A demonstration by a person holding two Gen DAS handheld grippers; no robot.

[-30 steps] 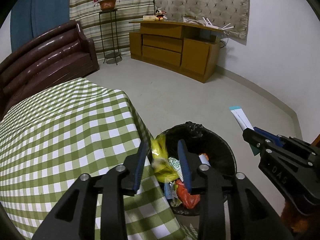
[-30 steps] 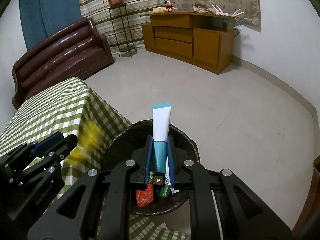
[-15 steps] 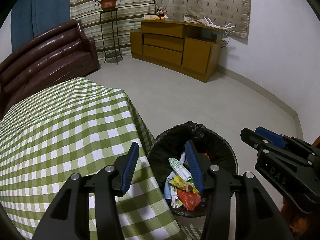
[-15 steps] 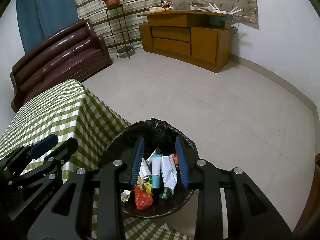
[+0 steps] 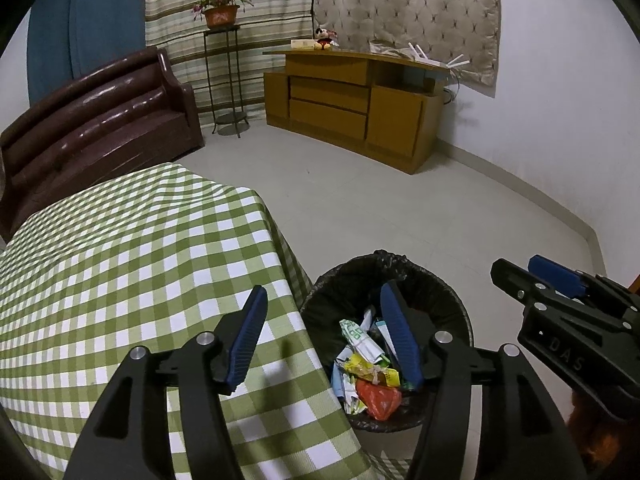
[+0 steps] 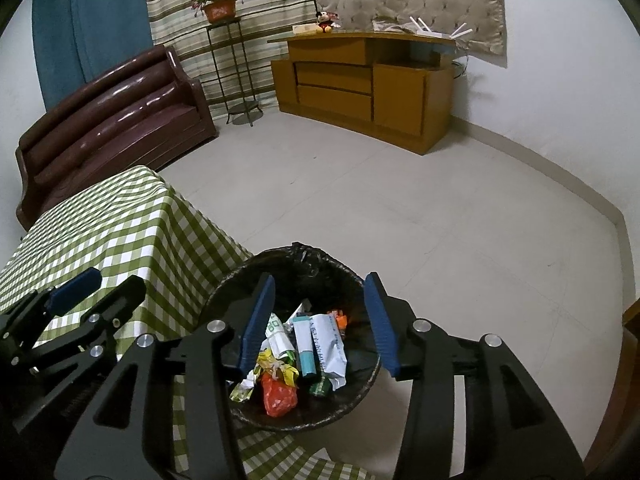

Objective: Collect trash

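Hovering over the bin (image 6: 244, 280), both tools were pointed down at it with nothing caught between the fingers. The right tool (image 6: 320, 300) had its jaws spreading apart, blue pads on either side of the bin's opening as seen from its own camera, and the left tool (image 5: 324, 312) was widening too, one finger over the checked counter (image 5: 120, 248) and the other over the bin. The bin itself, lined with a black bag, sat on the floor (image 6: 400, 200) right against the near corner of the counter, where the green-and-white cloth hangs down. All the trash was inside it: a teal-and-white tube (image 6: 303, 344) lying next to a white pouch (image 6: 330, 344), a crumpled yellow wrapper (image 6: 280, 368), an orange-red wrapper (image 6: 278, 394), and a green-printed packet (image 6: 276, 330). From the left camera the right tool showed up at the right edge, just beside the bin's rim. Counter top looked bare where I could see it.
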